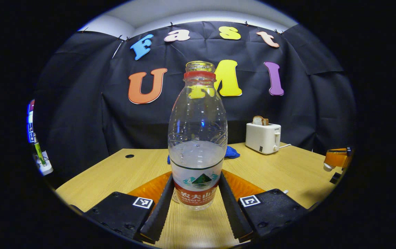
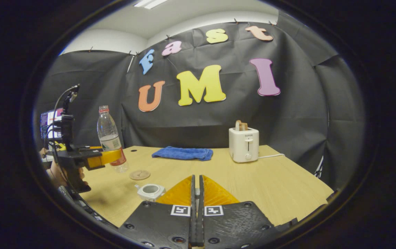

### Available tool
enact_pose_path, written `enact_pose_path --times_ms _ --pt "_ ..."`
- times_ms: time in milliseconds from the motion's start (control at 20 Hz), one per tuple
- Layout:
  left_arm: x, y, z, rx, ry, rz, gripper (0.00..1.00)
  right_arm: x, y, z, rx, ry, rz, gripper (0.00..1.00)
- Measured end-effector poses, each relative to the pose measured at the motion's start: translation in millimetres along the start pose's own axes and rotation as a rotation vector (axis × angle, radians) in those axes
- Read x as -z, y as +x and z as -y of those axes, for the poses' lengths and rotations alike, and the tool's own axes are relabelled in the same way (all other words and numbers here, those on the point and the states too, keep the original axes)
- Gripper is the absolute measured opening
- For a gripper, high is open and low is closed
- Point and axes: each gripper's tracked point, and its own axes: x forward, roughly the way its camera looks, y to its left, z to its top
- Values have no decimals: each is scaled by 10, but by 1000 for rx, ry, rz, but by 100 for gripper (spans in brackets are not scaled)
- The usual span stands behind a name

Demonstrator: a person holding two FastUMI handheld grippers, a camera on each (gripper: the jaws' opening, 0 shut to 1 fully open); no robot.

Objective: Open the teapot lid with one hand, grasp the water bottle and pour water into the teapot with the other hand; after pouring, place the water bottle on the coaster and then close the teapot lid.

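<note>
A clear water bottle [image 1: 198,131] with no cap, partly full, stands upright between the fingers of my left gripper [image 1: 196,177], which press on its label from both sides. In the right gripper view the same bottle [image 2: 108,136] and left gripper [image 2: 109,157] are at the far left, just behind the round coaster [image 2: 140,174]; I cannot tell whether the bottle touches the table. The white teapot [image 2: 142,190] sits open in front of the coaster. My right gripper [image 2: 197,177] is shut. In the left gripper view the right gripper [image 1: 335,159] holds the small white lid [image 1: 327,167] at its tips.
A white toaster [image 2: 243,144] with bread in it stands at the back right of the wooden table [image 2: 281,180]. A blue cloth [image 2: 183,153] lies at the back middle. A hand [image 2: 57,174] holds the left gripper's handle at the table's left edge.
</note>
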Motion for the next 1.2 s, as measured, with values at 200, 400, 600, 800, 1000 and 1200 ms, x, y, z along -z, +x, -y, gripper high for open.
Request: enact_pose_path --times_ms 200,400,600,800,1000,1200 --pt "210 349 -167 -6 -78 -52 76 90 24 110 26 3 -19 0" --pt "350 642 -264 -9 -77 -78 76 151 79 228 50 7 -37 0" --pt "495 790 -298 -10 -59 -119 77 193 114 281 63 6 -50 0" --pt "632 869 -329 -11 -51 -157 76 194 123 298 69 2 -53 0" --pt "637 876 -335 -5 -43 -160 78 215 119 280 68 -2 -58 0" --pt "595 885 -337 -6 -37 -155 80 193 113 268 66 -6 -51 0"
